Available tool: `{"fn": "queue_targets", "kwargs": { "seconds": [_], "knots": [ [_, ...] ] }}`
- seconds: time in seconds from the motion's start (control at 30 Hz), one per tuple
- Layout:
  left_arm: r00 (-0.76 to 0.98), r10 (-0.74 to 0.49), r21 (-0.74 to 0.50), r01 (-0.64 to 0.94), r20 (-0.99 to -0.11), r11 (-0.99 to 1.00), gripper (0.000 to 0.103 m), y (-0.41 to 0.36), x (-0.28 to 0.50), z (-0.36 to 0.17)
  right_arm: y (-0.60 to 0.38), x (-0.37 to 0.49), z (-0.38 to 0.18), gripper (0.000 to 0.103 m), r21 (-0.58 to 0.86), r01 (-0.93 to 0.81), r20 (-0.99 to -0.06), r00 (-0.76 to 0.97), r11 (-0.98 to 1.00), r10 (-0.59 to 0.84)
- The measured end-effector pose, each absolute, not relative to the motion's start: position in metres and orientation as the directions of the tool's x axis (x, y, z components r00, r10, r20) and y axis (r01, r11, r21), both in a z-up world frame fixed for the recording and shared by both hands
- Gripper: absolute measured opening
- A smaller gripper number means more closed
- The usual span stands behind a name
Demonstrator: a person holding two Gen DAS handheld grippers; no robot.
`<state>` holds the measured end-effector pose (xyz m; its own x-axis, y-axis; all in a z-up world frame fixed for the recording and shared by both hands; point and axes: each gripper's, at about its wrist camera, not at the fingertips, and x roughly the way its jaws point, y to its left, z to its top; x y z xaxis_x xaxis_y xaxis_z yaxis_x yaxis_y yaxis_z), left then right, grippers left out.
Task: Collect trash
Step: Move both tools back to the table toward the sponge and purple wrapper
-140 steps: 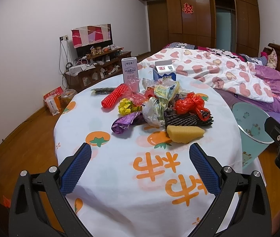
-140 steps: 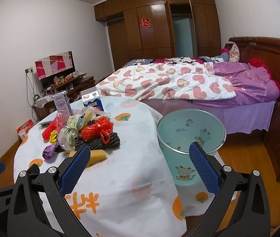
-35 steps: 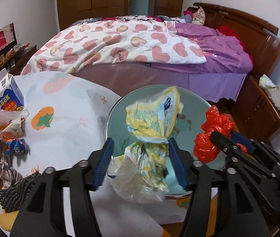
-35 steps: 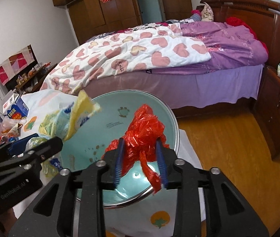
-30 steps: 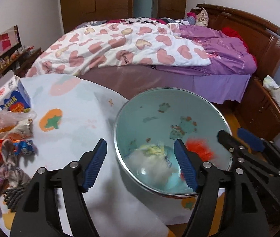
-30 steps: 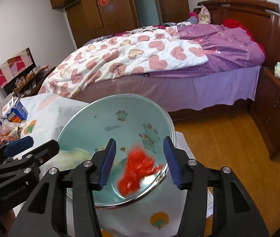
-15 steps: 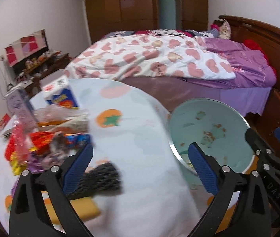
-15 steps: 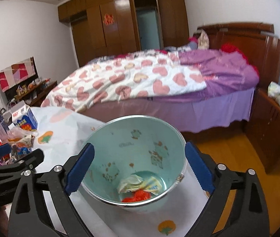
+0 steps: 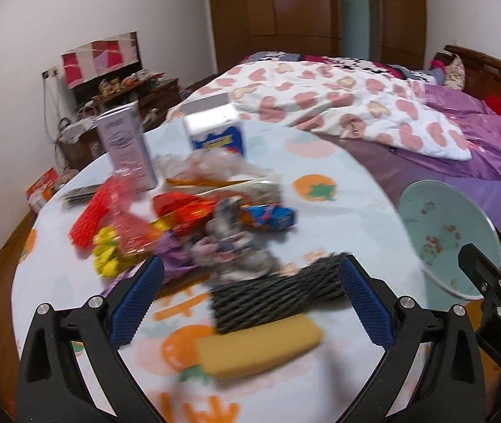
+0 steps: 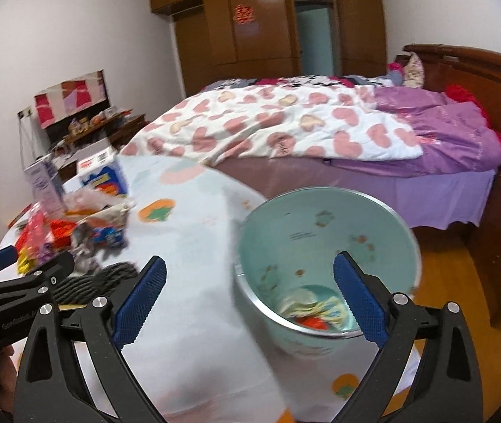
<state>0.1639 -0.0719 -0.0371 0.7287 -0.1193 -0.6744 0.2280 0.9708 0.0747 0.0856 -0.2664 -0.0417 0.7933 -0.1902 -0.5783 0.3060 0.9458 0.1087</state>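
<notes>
My left gripper [image 9: 247, 303] is open and empty above the table's near side, over a black foam net [image 9: 275, 292] and a yellow sponge [image 9: 257, 349]. Behind them lies a blurred heap of wrappers: a red net [image 9: 91, 218], a yellow wrapper [image 9: 107, 257] and a blue snack packet [image 9: 271, 216]. My right gripper [image 10: 248, 299] is also open and empty, hanging over the table edge beside the pale green bin [image 10: 321, 232]. At the bin's bottom lie a yellow-white bag [image 10: 315, 305] and a red bag [image 10: 312, 322].
Two cartons [image 9: 127, 148] [image 9: 215, 130] stand behind the heap on the round table with its orange-print cloth [image 9: 349, 190]. The bin [image 9: 437, 218] stands off the table's right edge, and a bed [image 10: 285, 130] lies beyond. There is wood floor [image 10: 444, 282] to the right.
Both grippers opened and dropped their bags, the yellow-white one and the red one, into the bin. The left then swung left toward the heap, and the right drew back from the bin.
</notes>
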Motion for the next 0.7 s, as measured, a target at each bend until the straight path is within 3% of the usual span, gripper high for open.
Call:
{"fn": "queue_targets", "kwargs": {
  "seconds": [0.4,0.5,0.7],
  "knots": [
    [0.718,-0.008,0.051,0.061,-0.695,0.997,0.097,0.029,0.163,-0.053,-0.215,0.104,-0.057,0.092,0.153,0.178,-0.622,0.782,0.972,-0.045],
    [0.713,0.030,0.066,0.022,-0.700,0.998,0.097,0.049,0.163,-0.059,-0.204,0.108,-0.060,0.082,0.163,0.143,-0.637,0.771,0.976,-0.006],
    [0.698,0.045,0.058,-0.005,-0.714,0.998,0.097,0.076,0.158,-0.071,-0.183,0.119,-0.071,0.082,0.231,0.079,-0.673,0.733,0.970,0.101]
  ]
}}
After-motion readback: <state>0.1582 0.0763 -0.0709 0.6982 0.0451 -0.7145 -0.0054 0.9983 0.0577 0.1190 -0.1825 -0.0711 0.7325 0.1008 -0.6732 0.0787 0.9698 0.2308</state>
